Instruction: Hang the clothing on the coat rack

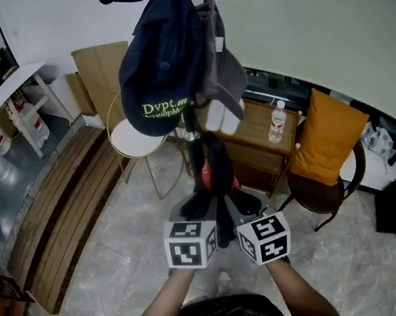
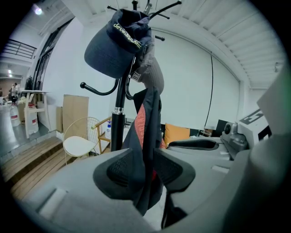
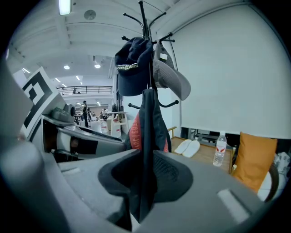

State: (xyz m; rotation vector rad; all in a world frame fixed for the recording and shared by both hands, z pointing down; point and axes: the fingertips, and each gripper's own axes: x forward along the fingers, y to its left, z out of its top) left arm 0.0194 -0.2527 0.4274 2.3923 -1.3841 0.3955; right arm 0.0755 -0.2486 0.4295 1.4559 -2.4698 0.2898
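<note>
While one black-and-red fabric garment (image 1: 214, 169) hangs down the pole of the single black coat rack with curved hooks (image 1: 191, 127), its lower end passes between the jaws of two grippers held side by side.

1. Left gripper (image 2: 145, 169): the jaws stand wide. The garment hangs between the two black ribbed pads (image 2: 119, 172), with a gap showing on one side of the cloth.
2. Right gripper (image 3: 146, 175): the jaws are closed onto the garment. Both pads press against the fold, and the cloth runs straight up from them to the rack.

Two caps occupy the upper hooks: one navy-blue fabric cap with yellow-green lettering (image 1: 159, 64) and one grey fabric cap (image 1: 223, 77), touching each other.

Behind the rack stand:
- one round white chair with a gold wire frame (image 1: 133, 137);
- one low wooden table (image 1: 255, 149), bearing one clear plastic bottle (image 1: 276, 121) and two white slippers (image 3: 190, 146);
- one dark chair (image 1: 321, 198), carrying one orange cushion (image 1: 326, 135).
</note>
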